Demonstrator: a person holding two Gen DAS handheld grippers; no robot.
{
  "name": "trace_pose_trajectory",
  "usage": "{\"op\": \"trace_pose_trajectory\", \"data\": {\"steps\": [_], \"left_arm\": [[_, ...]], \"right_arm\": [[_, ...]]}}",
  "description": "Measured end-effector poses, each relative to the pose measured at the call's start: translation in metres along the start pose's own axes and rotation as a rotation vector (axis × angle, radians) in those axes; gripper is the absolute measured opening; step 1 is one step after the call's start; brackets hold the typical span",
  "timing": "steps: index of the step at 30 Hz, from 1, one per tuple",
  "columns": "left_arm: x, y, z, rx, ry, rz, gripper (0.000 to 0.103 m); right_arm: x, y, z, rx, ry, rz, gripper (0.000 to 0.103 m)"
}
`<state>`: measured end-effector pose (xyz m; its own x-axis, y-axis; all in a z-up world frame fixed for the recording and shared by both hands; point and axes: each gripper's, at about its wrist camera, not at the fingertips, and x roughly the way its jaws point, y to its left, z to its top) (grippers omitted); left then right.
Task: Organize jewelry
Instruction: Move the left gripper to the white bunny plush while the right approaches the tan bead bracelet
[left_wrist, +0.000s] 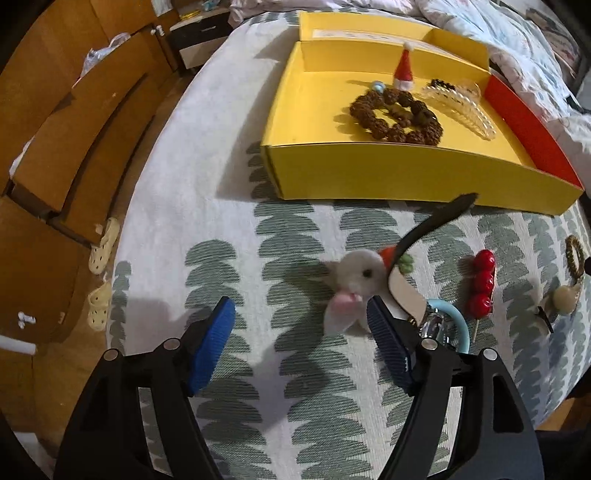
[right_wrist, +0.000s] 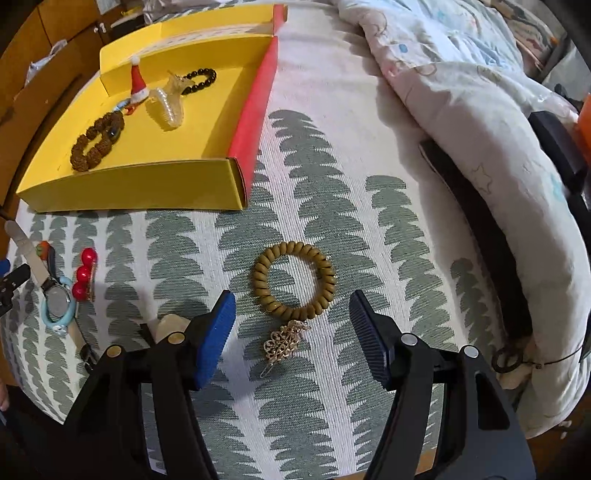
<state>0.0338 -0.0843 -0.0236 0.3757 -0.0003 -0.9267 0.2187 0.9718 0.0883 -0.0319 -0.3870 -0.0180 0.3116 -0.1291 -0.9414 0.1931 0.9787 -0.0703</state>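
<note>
My left gripper hangs open over the patterned bedspread. A white plush bunny clip lies between its fingers, close to the right pad. My right gripper is open too, astride the near edge of an olive coil hair tie, with a gold filigree clip lying between its fingers. The yellow box holds a brown bead bracelet, a Santa hat clip, a clear claw clip and a black bead bracelet.
On the spread lie a red berry stick, a watch with a light blue ring, and a cream ball clip. A rumpled quilt fills the right. The bed edge, slippers and wooden furniture are at left.
</note>
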Motion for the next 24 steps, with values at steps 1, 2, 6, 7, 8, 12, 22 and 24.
{"op": "trace_pose_trajectory", "data": {"steps": [1,2,6,7,8,12,22,24], "left_arm": [[0.001,-0.003,0.000,0.010,-0.001,0.009,0.074],[0.001,-0.005,0.000,0.015,-0.003,0.012,0.074],[0.001,-0.010,0.002,0.027,-0.011,0.018,0.074],[0.001,-0.010,0.002,0.030,-0.013,0.019,0.075],[0.001,-0.011,0.001,0.037,-0.016,0.026,0.076],[0.006,-0.010,0.004,0.036,-0.014,0.049,0.080],[-0.001,-0.023,-0.002,0.066,0.007,-0.034,0.080],[-0.001,-0.026,-0.002,0.079,0.002,-0.040,0.080]], "right_arm": [[0.003,0.000,0.000,0.000,0.010,-0.001,0.066],[0.008,0.000,0.000,-0.001,0.022,-0.006,0.066],[0.018,0.002,0.003,-0.004,0.045,-0.010,0.066],[0.020,0.002,0.004,-0.001,0.045,-0.004,0.066],[0.022,0.002,0.004,0.001,0.048,0.001,0.066],[0.029,0.003,0.008,-0.004,0.060,-0.019,0.066],[0.029,0.004,0.007,-0.009,0.057,-0.013,0.066],[0.031,0.004,0.007,-0.007,0.060,-0.014,0.066]]}}
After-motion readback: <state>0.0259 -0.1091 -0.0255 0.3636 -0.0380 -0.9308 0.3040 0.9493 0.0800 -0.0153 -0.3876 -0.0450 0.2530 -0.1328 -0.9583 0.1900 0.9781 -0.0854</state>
